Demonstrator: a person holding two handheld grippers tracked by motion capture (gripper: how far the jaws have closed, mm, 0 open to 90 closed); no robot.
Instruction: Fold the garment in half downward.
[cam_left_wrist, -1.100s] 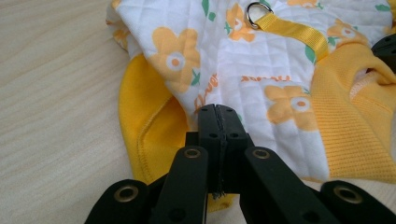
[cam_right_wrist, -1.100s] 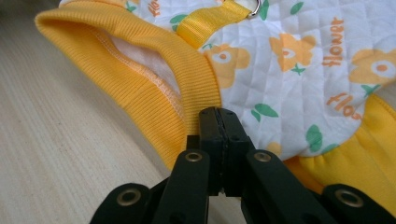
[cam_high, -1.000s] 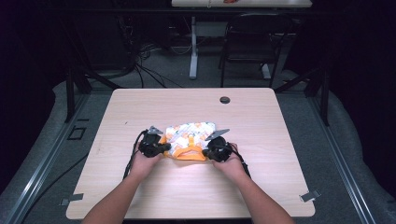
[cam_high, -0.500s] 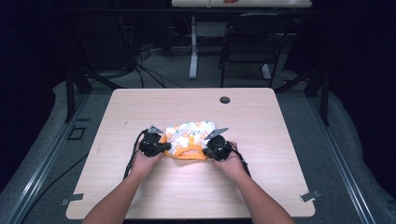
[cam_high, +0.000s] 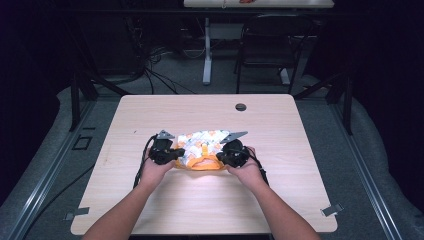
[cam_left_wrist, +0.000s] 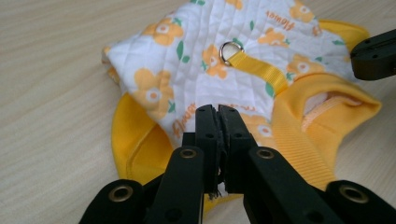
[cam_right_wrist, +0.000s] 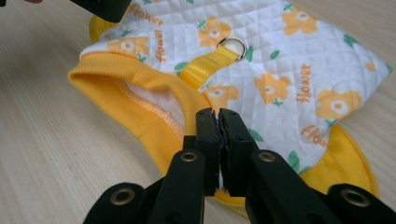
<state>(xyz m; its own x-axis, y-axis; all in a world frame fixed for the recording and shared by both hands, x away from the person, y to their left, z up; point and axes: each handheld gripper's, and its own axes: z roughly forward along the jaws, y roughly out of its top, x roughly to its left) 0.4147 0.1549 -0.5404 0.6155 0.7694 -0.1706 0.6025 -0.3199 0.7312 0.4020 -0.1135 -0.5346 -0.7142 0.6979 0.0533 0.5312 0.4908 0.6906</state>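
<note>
Tabletop: pale wood grain (cam_high: 200, 200), bare at the near edge where the person's forearms come in.
Hands: left hand (cam_high: 152, 172) and right hand (cam_high: 250, 170) sit level with each other, one at each end of the garment.
Left tongs: (cam_left_wrist: 218, 108) have just been opening and are parted by no more than a slit. No cloth is seen between the pads, and the tips are over the vest's near yellow hem.
Right tongs: (cam_right_wrist: 218, 111) have also just been opening to a thin gap, with nothing seen pinched. The tips are at the ribbed yellow collar (cam_right_wrist: 135, 102).
Vest: a small quilted pet vest (cam_high: 202, 145), white with orange flowers and yellow trim. It lies flat at mid-tabletop, between the two tongs.
Strap: yellow webbing (cam_left_wrist: 259, 70) runs along the back to a metal D-ring (cam_left_wrist: 230, 50), which lies flat on the quilting.
Step in hand: this looks like a release after laying the vest down.
Doing it well: spread both tongs wider before lifting, so the pads do not drag the hem or collar. Draw the two away together and evenly so the cloth stays smooth. Keep the tips off the D-ring and strap.
Writing: "Flower" is printed in orange, repeated across the quilting. No brand tag is legible.
Farther off: a black round grommet (cam_high: 241, 107) sits near the tabletop's far edge. Beyond it are a dark chair (cam_high: 270, 45) and cables on the floor (cam_high: 160, 75).
</note>
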